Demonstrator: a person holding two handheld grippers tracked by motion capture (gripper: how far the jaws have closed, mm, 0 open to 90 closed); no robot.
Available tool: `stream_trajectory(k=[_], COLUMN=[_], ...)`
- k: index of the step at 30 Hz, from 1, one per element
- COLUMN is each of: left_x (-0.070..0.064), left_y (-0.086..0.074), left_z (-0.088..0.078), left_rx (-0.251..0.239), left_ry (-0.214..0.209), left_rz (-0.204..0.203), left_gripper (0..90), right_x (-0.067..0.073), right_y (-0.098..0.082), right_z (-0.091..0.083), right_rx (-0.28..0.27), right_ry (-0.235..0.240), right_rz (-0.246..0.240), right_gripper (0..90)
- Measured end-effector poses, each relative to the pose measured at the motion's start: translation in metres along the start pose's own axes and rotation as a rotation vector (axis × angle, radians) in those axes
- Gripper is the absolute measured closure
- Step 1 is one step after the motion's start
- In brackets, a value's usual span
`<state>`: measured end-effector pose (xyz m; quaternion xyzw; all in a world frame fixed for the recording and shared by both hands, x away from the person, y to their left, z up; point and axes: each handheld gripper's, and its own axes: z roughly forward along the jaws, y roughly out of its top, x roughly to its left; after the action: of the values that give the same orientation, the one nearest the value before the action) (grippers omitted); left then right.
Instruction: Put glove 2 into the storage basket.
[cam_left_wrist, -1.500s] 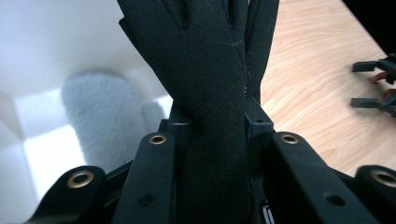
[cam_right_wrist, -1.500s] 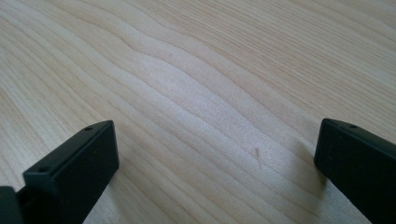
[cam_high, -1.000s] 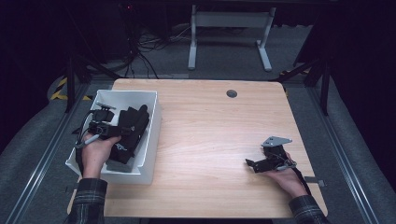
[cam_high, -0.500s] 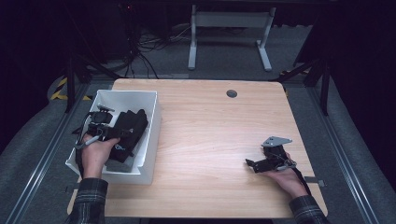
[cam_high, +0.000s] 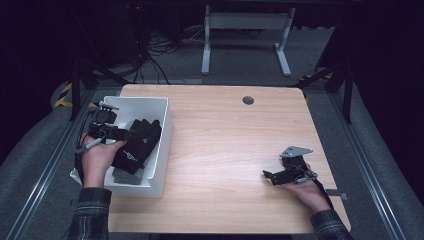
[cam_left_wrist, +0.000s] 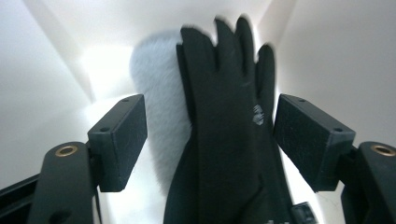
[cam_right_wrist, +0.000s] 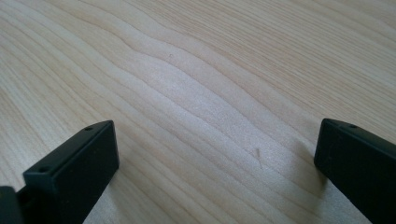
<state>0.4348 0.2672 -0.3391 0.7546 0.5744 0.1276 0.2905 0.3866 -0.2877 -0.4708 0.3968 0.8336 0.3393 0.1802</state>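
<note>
High view first: your wooden table (cam_high: 225, 150) spreads wide across the frame, and at its left edge sits the white bin (cam_high: 162, 145). Inside that bin lies the black glove (cam_high: 137, 142), fingers pointing toward the far end, resting on top of a grey fuzzy piece (cam_high: 122, 176) that peeks out near your side. Your left gripper (cam_high: 116, 132) hangs over the bin right above the glove, and its jaws have just been opening. In the left gripper view the two pads stand apart on either side of the glove (cam_left_wrist: 229, 140) with light showing between pad and fabric, so nothing is pinched; the grey fuzzy piece (cam_left_wrist: 156, 107) shows beside the glove against the bin's white wall (cam_left_wrist: 336, 56). Over on the right side of the table, well apart from the bin, your right gripper (cam_high: 270, 176) rests low by the near edge. Its own view has both jaws spread wide with bare wood (cam_right_wrist: 196, 102) between them.
</note>
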Motion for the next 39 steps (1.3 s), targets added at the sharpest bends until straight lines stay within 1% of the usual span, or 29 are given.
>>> stream_trajectory(k=[1, 2, 3, 4, 5, 6, 7, 11, 13, 15, 17, 22, 30, 31, 32, 33, 39], left_x=[-0.001, -0.004, -0.006, -0.006, -0.011, -0.013, -0.018, -0.033, -0.041, -0.046, -0.051, -0.068, -0.102, -0.108, -0.111, -0.116, -0.149], left_y=[0.001, 0.002, 0.004, 0.004, 0.007, 0.008, 0.01, 0.016, 0.02, 0.022, 0.024, 0.026, 0.029, 0.028, 0.028, 0.028, 0.022], left_z=[-0.002, -0.003, -0.006, -0.006, -0.01, -0.011, -0.014, -0.019, -0.022, -0.023, -0.026, -0.029, -0.019, -0.016, -0.015, -0.012, 0.004], left_rx=[-0.002, -0.017, -0.023, -0.023, -0.03, -0.035, -0.045, -0.06, -0.062, -0.068, -0.077, -0.085, -0.081, -0.085, -0.084, -0.085, -0.072], left_ry=[-0.01, -0.018, -0.021, -0.021, -0.03, -0.036, -0.046, -0.071, -0.078, -0.078, -0.09, -0.139, -0.218, -0.237, -0.248, -0.262, -0.31], left_rz=[0.007, 0.006, 0.014, 0.014, 0.03, 0.032, 0.042, 0.078, 0.102, 0.114, 0.124, 0.162, 0.224, 0.23, 0.232, 0.242, 0.284], left_gripper=[26.7, 26.6, 26.4, 26.2, 26.2, 25.7, 25.4, 24.2, 23.8, 23.3, 23.1, 22.9, 22.3, 22.3, 22.3, 22.3, 21.8], right_x=[0.0, 0.0, 0.0, 0.0, 0.0, 0.0, 0.0, 0.0, 0.0, 0.0, 0.0, 0.0, 0.0, 0.0, 0.0, 0.0, 0.0], right_y=[0.0, 0.0, 0.0, 0.0, 0.0, 0.0, 0.0, 0.0, 0.0, 0.0, 0.0, 0.0, 0.0, 0.0, 0.0, 0.0, 0.0], right_z=[0.0, 0.0, 0.0, 0.0, 0.0, 0.0, 0.0, 0.0, 0.0, 0.0, 0.0, 0.0, 0.0, 0.0, 0.0, 0.0, 0.0], right_rx=[0.0, 0.0, 0.0, 0.0, 0.0, 0.0, 0.0, 0.0, 0.0, 0.0, 0.0, 0.001, 0.001, 0.0, 0.001, 0.0, 0.003], right_ry=[0.0, -0.001, -0.001, 0.0, 0.0, 0.0, 0.0, 0.0, 0.0, 0.0, 0.0, 0.001, 0.001, 0.001, 0.002, 0.001, 0.004], right_rz=[0.0, 0.0, 0.0, 0.0, 0.0, 0.0, 0.0, 0.0, 0.0, 0.0, 0.0, -0.001, -0.001, -0.001, -0.001, -0.001, -0.004], right_gripper=[0.0, 0.1, 0.0, 0.1, 0.1, 0.0, 0.1, 0.0, 0.0, 0.0, 0.0, 0.0, 0.0, 0.0, 0.0, 0.0, 0.0])
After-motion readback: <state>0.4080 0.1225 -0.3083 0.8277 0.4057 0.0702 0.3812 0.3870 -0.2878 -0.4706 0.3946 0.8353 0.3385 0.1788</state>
